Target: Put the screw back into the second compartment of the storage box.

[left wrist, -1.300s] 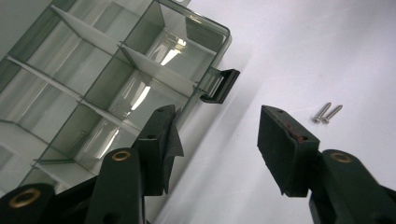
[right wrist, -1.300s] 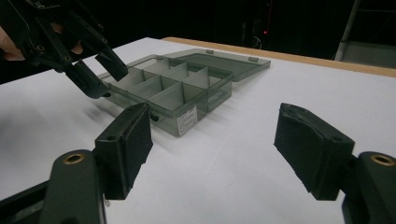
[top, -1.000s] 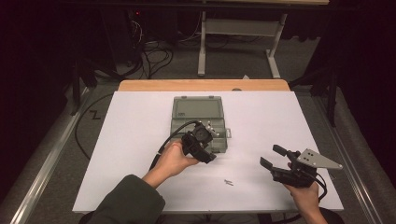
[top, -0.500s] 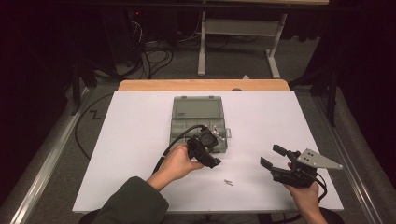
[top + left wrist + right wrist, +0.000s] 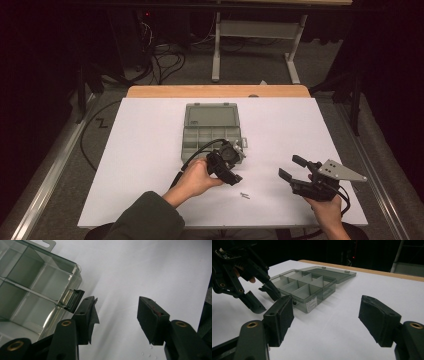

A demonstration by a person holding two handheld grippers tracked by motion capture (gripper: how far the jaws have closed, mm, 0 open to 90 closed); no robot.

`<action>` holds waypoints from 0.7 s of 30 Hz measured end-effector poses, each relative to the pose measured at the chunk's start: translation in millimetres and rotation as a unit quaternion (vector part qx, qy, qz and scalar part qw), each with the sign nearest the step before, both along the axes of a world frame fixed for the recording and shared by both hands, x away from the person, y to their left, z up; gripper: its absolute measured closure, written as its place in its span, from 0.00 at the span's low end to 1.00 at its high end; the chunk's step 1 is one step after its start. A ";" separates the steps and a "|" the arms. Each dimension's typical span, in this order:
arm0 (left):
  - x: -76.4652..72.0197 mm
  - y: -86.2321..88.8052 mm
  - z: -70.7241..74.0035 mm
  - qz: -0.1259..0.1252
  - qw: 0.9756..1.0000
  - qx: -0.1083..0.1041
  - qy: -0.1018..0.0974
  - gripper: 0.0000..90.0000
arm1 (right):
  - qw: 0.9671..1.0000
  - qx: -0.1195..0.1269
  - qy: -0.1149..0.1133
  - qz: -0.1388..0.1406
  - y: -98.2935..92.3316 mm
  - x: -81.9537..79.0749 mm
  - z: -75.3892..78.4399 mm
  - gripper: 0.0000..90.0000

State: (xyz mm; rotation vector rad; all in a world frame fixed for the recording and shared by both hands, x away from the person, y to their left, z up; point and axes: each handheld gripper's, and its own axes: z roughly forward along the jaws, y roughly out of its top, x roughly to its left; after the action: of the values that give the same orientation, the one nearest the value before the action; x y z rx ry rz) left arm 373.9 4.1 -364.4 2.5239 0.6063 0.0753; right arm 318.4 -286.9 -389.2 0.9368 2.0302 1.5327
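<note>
Box (image 5: 212, 131) of smoky clear plastic lies open on the white table (image 5: 125, 150), its lid folded flat on the far side and its compartments bare. The left gripper (image 5: 234, 165) hangs at the box's near right corner, tipped down toward the sheet, with the person's left hand (image 5: 192, 179) wrapped round its body. Its jaws stand apart with nothing between them; in the left gripper view one black pad (image 5: 88, 315) sits just beside the small latch tab (image 5: 72, 300) on the box's front wall, close enough that touching cannot be ruled in or out, while the other pad (image 5: 151, 317) is over bare table. Just on the near side of this gripper, toward the person, a tiny screw-like part (image 5: 244, 195) lies loose on the sheet, clear of both tools.

The right gripper (image 5: 295, 169) is held low in the right hand (image 5: 327, 212), well apart from the box and to the right of the left one, its grey three-cornered plate (image 5: 340, 171) on top. Its jaws are released too, gaping wide on empty air; seen along them, the box sits ahead between the two pads, with the left gripper off to one side
</note>
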 end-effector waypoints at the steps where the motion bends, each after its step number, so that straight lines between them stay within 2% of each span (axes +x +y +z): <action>1: -0.4 -1.5 -0.9 -0.002 1.000 0.001 0.001 0.54 | 1.000 0.000 0.000 0.000 0.0 0.0 0.0 0.33; 14: -4.8 -16.7 -8.8 -0.023 1.000 0.014 0.010 0.57 | 1.000 0.001 0.002 0.000 0.0 -0.3 0.1 0.33; 21: -6.2 -24.0 -14.2 -0.034 0.999 0.030 0.015 0.58 | 1.000 0.001 0.000 0.001 0.0 -0.2 0.1 0.33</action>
State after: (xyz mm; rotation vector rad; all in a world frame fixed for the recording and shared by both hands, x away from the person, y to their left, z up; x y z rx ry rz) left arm 367.7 -19.9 -378.6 2.6064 0.5356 0.0322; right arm 318.2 -286.9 -389.1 0.9363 2.0299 1.5353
